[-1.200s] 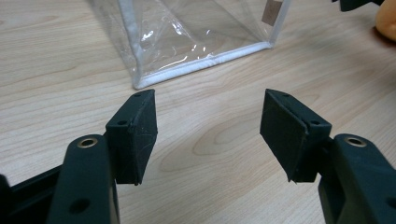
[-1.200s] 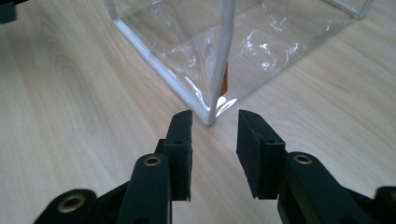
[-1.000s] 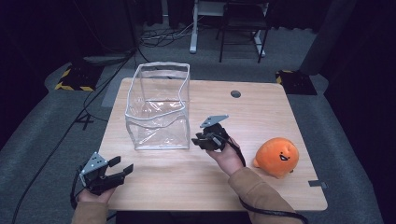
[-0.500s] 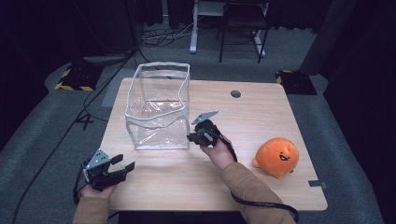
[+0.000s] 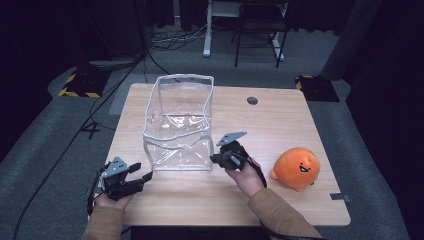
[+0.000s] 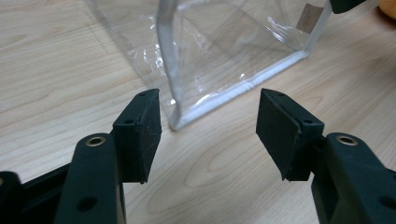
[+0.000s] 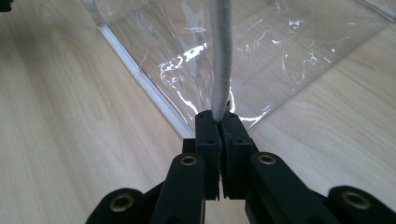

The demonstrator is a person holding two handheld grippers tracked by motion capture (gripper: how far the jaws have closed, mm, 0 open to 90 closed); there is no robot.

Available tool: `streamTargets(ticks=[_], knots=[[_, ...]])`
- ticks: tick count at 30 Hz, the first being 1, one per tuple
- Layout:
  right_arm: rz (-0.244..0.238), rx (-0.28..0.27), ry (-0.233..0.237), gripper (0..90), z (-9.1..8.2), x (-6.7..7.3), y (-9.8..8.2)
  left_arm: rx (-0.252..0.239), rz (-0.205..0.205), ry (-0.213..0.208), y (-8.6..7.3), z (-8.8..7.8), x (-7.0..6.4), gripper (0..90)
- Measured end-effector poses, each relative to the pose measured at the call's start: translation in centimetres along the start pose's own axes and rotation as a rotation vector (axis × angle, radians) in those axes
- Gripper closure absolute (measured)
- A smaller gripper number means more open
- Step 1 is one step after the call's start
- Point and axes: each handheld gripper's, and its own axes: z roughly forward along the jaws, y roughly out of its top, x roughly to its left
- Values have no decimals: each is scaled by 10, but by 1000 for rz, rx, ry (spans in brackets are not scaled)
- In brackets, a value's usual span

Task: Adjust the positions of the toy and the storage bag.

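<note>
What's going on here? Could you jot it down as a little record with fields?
Surface: wooden table
Bag: clear plastic bag, standing open near the table's middle
Toy: orange plush, on the table, right of the bag, apart from it
Right gripper: shut on the bag's white edge at its near right corner
Left gripper: open, jaws wide, aimed at the bag's near left corner, not touching
Toy inside bag: no
</note>
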Motion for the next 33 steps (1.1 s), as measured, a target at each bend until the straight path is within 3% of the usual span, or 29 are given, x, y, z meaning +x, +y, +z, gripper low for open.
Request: streamTargets(ticks=[5,10,16,20,27,33], knots=[[26,-7,1,872,-17,3,-20,29,45,-8,3,6,-9,408],[52,-15,-1,872,-35,8,-41,47,63,-50,5,10,-17,409],[58,-17,-21,872,-58,19,-67,62,111,-106,4,10,-36,407],[60,-17,-25,872,-71,27,-82,67,122,-119,3,10,-42,407],[60,-9,-39,871,-86,37,-97,85,120,-126,0,12,-41,407],[82,-8,-48,870,-100,42,-113,87,120,-159,0,15,-46,404]])
